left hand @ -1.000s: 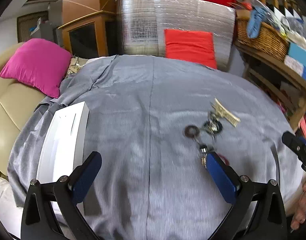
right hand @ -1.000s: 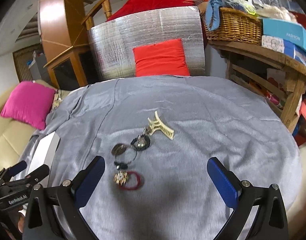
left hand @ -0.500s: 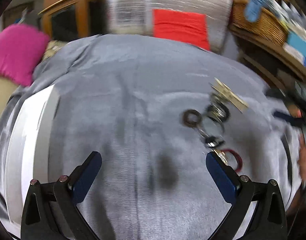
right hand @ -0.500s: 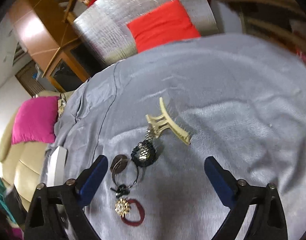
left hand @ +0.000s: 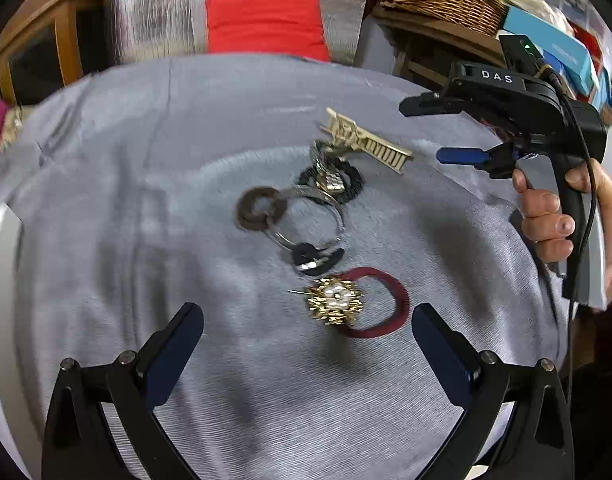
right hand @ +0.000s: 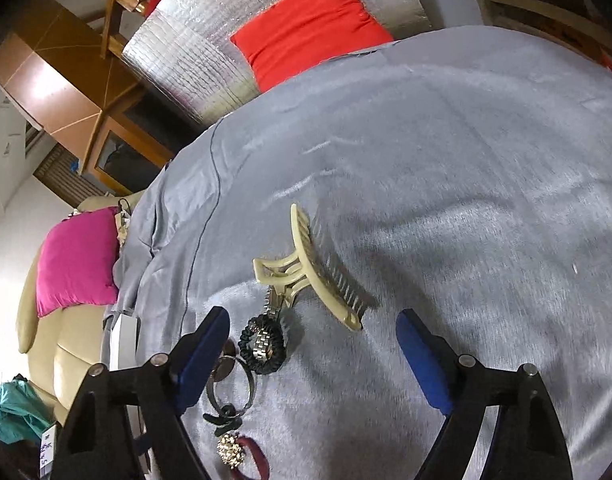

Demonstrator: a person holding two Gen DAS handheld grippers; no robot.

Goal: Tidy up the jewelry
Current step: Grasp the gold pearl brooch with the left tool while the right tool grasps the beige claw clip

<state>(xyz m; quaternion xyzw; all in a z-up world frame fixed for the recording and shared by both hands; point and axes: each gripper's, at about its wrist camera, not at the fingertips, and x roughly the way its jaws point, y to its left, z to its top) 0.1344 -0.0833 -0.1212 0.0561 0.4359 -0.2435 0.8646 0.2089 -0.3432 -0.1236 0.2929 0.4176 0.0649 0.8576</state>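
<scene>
Gold brooch: a spiky gold brooch with pale stones [left hand: 335, 305] lies on the tabletop just ahead of the left tool, between its finger lines, nearer the right finger; it overlaps the rim of a dark red elastic hair loop [left hand: 390, 304].
Bangle group: a thin silver metal bangle [left hand: 318, 220] lies farther ahead, linked through a flat brown ring [left hand: 261, 209], with a small black bow-shaped clip [left hand: 316, 258] at its near edge.
Scrunchie and band: a black coiled hair tie [right hand: 263, 345] with a silver link watch band [right hand: 262, 342] across it lies just ahead of the right tool's left finger.
Hair claw: a cream plastic claw clip [right hand: 324, 278] lies ahead of the right tool, between its finger lines, touching the band's far end.
Left tool [left hand: 306, 334]: released, blue-padded fingers wide apart, hovering over the tabletop, gripping nothing.
Right tool [right hand: 312, 338]: released, fingers wide apart, gripping nothing; held by a hand [left hand: 554, 216].
Tabletop: covered by a grey cloth [left hand: 146, 160].
White box: a flat white box [left hand: 0, 320] sits left of the left tool.
Beyond: a red cushion [right hand: 310, 46] leans on a silver foil panel [right hand: 194, 60]; a pink cushion [right hand: 76, 262] is at far left.
</scene>
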